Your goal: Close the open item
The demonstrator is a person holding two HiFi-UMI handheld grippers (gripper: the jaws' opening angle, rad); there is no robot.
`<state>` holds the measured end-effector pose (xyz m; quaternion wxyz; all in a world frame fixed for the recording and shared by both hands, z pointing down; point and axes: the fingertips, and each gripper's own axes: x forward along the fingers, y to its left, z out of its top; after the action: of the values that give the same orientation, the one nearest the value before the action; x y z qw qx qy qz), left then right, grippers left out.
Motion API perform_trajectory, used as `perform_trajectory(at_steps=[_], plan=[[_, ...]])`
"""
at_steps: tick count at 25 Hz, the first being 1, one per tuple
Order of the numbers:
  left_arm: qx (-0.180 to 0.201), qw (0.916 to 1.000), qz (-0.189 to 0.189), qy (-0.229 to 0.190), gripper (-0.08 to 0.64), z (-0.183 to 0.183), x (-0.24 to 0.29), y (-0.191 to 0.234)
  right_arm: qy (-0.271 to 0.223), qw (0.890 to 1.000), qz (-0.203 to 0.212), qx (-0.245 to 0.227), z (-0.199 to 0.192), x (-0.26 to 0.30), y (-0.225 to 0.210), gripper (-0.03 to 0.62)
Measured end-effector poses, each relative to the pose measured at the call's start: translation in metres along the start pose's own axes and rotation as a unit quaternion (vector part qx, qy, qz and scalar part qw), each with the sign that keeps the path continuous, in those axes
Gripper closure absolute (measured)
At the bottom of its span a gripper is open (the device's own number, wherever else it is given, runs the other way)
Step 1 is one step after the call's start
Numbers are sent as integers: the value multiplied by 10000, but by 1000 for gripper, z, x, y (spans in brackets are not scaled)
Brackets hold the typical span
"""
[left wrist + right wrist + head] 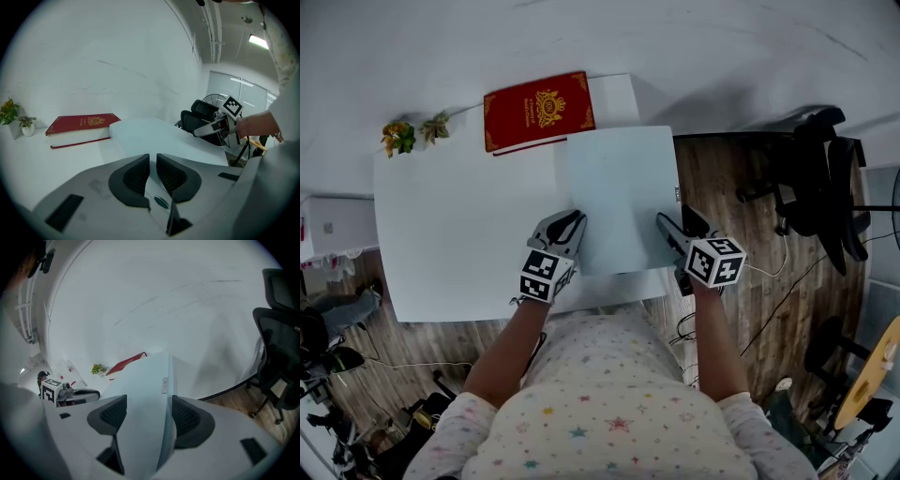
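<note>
A pale, flat laptop (619, 187) lies with its lid down on the right part of the white table (459, 225). My left gripper (571, 225) rests at its front left edge, jaws shut with only a thin slit and nothing between them (152, 157). My right gripper (678, 223) stands open astride the laptop's right edge. In the right gripper view the slab (150, 376) runs between the two pads (185, 418), with a small port on its side. I cannot tell whether the pads touch it.
A red book (539, 111) lies at the back of the table, with small potted plants (398, 136) at the back left corner. A black office chair (820, 178) stands on the wooden floor to the right. The laptop overhangs the table's right edge.
</note>
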<state>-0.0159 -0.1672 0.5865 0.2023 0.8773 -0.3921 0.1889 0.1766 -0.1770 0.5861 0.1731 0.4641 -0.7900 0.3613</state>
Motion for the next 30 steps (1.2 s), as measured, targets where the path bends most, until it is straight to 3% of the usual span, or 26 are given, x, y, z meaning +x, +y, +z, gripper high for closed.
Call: perform_trajectory(at_steps=[16, 19, 30], plan=[[188, 9992, 80, 333, 518, -2, 6, -5, 92, 9995, -147, -255, -2, 1, 1, 293], [274, 9988, 82, 403, 518, -2, 7, -5, 168, 9992, -160, -319, -1, 1, -3, 318], [369, 9982, 78, 466, 519, -4, 8, -4, -96, 9960, -739, -499, 25, 26, -30, 362]])
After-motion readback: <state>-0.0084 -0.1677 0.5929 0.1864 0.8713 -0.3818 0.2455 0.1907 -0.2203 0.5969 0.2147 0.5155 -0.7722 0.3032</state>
